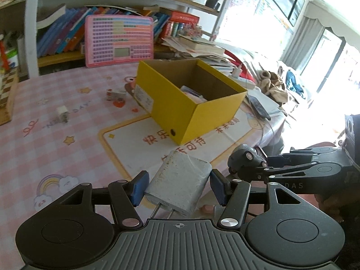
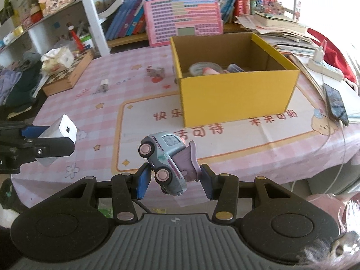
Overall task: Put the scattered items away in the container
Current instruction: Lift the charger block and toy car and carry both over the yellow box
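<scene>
Low in the middle of the left wrist view, a white plug charger (image 1: 180,183) sits clamped between the blue pads of the left claw (image 1: 178,187), its two metal prongs pointing back toward the camera, so the flat sides take the squeeze and the grip looks steady. Low in the middle of the right wrist view, a small grey-blue toy truck (image 2: 167,157) with pink wheels is pinched nose-down in the right claw (image 2: 174,180); the tilt suggests it was caught by the body wherever the pads could bite. Both loads hang above the pink checked tablecloth (image 2: 90,90), short of the yellow box (image 2: 234,94), which stands open in the upper middle with a few things already lying at its bottom. Judging by this, both hands are carrying toward the box together. Further back, a second small white plug (image 1: 62,113) and a little carton (image 1: 115,95) lie on the cloth, not yet collected.
</scene>
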A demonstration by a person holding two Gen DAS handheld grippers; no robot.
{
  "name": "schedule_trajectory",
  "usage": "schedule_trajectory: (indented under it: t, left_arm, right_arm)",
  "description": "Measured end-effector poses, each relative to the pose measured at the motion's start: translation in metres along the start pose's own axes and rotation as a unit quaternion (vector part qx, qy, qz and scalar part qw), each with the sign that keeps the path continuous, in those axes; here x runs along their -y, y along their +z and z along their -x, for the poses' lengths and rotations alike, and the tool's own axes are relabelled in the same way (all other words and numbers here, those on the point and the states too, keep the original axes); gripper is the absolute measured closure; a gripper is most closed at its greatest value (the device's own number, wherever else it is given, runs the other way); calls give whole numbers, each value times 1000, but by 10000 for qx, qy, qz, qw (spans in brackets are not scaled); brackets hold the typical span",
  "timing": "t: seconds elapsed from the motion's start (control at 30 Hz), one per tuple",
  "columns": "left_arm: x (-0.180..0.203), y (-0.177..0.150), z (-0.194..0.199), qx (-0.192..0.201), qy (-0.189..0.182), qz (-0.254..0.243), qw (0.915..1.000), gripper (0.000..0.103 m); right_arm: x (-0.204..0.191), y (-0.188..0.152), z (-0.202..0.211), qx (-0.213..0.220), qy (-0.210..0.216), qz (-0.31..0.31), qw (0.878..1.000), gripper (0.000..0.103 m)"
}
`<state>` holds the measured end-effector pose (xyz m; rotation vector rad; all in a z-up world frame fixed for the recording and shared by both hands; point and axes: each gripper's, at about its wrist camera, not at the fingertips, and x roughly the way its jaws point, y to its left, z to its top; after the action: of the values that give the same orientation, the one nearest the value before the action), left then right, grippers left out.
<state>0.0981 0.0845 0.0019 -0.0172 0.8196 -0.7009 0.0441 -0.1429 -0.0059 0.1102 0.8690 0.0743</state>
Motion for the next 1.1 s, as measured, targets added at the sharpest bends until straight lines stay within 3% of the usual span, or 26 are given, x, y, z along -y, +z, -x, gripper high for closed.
schedule_trajectory:
  t: [0.73, 1.1]
  left_arm:
    - [43, 42, -66, -163, -470, -264, 9984, 44]
    - [62, 73, -107, -49, -553, -205, 9983, 44]
  right_arm:
    - [81, 14, -2, -67, -421, -466, 9980, 58]
    - [130, 44, -16, -85, -496, -378, 9980, 58]
